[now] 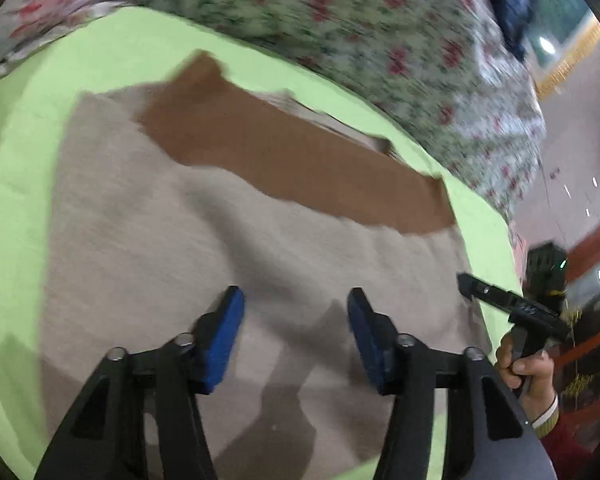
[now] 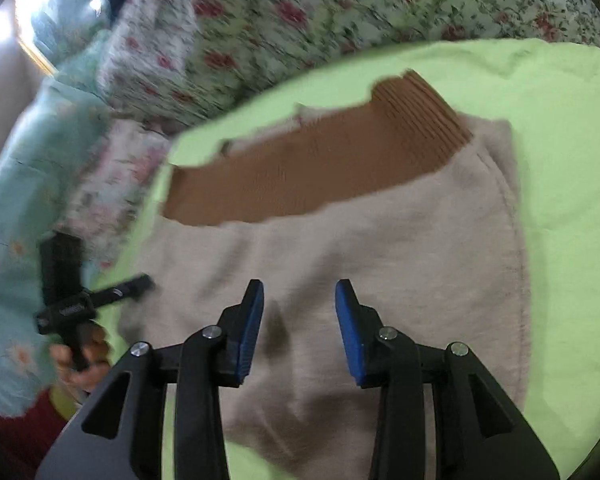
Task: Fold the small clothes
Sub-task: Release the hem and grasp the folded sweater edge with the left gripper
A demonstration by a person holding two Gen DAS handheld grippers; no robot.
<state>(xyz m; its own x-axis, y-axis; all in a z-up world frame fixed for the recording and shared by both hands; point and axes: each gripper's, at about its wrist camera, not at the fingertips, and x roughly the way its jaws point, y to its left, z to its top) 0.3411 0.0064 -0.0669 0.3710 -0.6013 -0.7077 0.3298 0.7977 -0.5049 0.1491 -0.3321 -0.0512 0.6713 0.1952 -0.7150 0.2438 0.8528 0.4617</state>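
Left wrist view: a beige garment [image 1: 140, 248] with a brown ribbed band [image 1: 284, 156] is spread across the frame's centre on a lime-green sheet [image 1: 16, 168]. The left gripper [image 1: 296, 336] is held above it, jaws wide apart and empty. The right gripper [image 2: 299, 328] is likewise parted, nothing gripped.

My right gripper [image 2: 299, 300] hangs with its blue pads [image 2: 250, 332] spread apart above the beige garment [image 2: 380, 240]. The garment lies on the lime-green sheet [image 2: 560, 160], brown ribbed band [image 2: 300, 172] at its far edge. My left gripper [image 2: 146, 280] sits beside the garment's left edge.
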